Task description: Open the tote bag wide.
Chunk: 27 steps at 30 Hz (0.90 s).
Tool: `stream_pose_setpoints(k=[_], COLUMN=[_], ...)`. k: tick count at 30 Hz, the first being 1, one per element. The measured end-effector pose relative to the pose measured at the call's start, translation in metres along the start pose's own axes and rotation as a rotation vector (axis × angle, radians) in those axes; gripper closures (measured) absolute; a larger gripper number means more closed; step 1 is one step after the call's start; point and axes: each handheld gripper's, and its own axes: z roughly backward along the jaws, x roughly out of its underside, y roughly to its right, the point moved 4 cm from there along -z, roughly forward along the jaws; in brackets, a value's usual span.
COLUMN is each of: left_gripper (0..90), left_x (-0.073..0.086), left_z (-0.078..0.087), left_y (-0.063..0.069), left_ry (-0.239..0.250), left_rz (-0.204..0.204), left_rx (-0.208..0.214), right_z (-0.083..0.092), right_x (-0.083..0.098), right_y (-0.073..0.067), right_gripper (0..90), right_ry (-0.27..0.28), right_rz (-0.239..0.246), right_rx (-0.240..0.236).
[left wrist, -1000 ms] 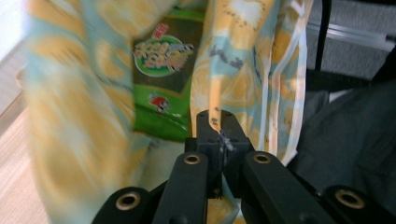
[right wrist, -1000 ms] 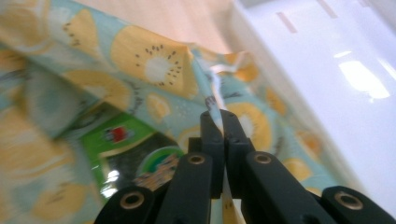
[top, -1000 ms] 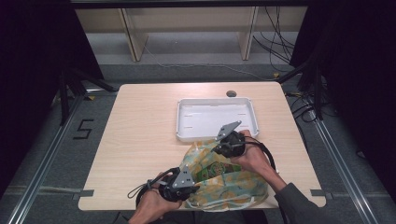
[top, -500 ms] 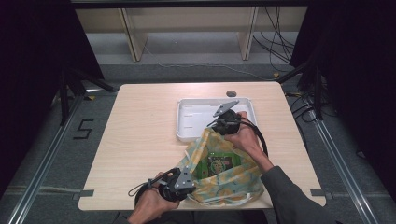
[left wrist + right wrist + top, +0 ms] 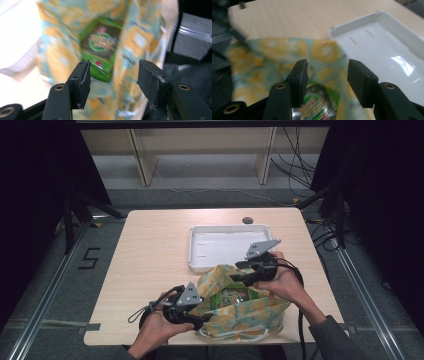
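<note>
Patterned bag [image 5: 240, 312] holding a green packet [image 5: 101, 47], beside white tray [image 5: 227, 245]; left gripper [image 5: 112, 85] and right gripper [image 5: 327, 80] both spread, empty.

- The table [image 5: 150, 255] is bare wood from 9 to 12 o'clock, free for passing.
- A white tray [image 5: 200, 251] blocks 1 o'clock.
- The patterned bag [image 5: 240, 312] crowds 6 o'clock, with a green packet [image 5: 100, 47] lying in its mouth.
</note>
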Motion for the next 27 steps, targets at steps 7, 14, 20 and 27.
stream_pose_setpoints(k=[7, 14, 20, 27], left_gripper=[38.0, 33.7, 64.5, 88.1], left_x=[-0.021, -0.033, -0.035, -0.023], left_z=[-0.017, -0.055, -0.080, -0.090], left_y=[-0.029, -0.059, -0.077, -0.115], left_ry=[-0.013, -0.129, -0.142, -0.165], left_rz=[0.054, 0.076, 0.052, 0.120], left_rx=[-0.062, -0.064, -0.034, -0.128], right_z=[0.011, 0.005, 0.000, 0.007], right_x=[0.049, 0.075, 0.086, 0.109], right_y=[-0.020, -0.018, -0.024, -0.045], right_gripper=[47.7, 53.7, 81.5, 90.0], right_ry=[-0.078, -0.157, -0.227, -0.313], right_rz=[0.005, 0.012, 0.052, 0.093], right_rx=[-0.076, -0.117, -0.174, -0.202])
